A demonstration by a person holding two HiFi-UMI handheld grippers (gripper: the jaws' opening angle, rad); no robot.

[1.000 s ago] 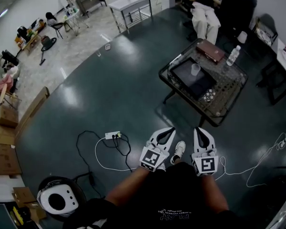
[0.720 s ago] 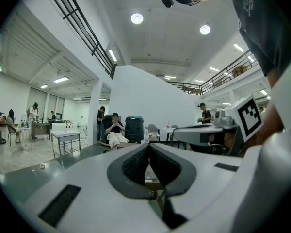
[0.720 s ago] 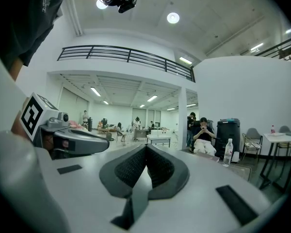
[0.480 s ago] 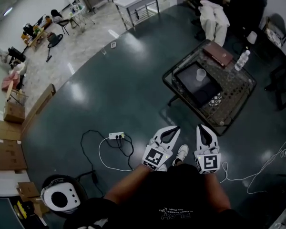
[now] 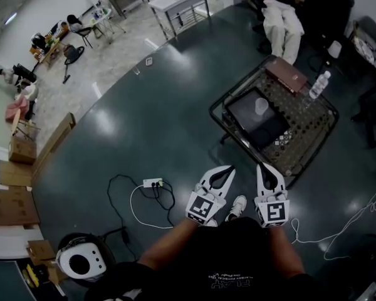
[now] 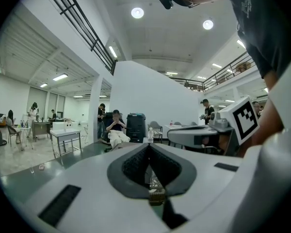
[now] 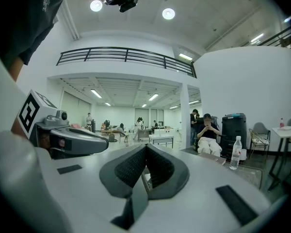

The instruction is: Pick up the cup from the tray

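A clear plastic cup (image 5: 261, 106) stands upright on a dark tray (image 5: 249, 122) on a low glass-topped table (image 5: 304, 127), well ahead of me. My left gripper (image 5: 228, 168) and right gripper (image 5: 262, 167) are held side by side near my body, over the dark floor and far short of the table. In the left gripper view my left gripper (image 6: 148, 146) has its jaws closed together with nothing between them. My right gripper (image 7: 145, 146) in the right gripper view is likewise shut and empty.
On the table lie a brown book (image 5: 286, 74), a water bottle (image 5: 318, 85) and a small checkered object (image 5: 283, 137). A person (image 5: 282, 11) sits beyond it. A power strip (image 5: 151, 182) with cables lies on the floor at left, a white cable (image 5: 338, 224) at right.
The head view has shifted a little, so the table sits slightly more to the left in the picture. Both grippers stay shut and side by side.
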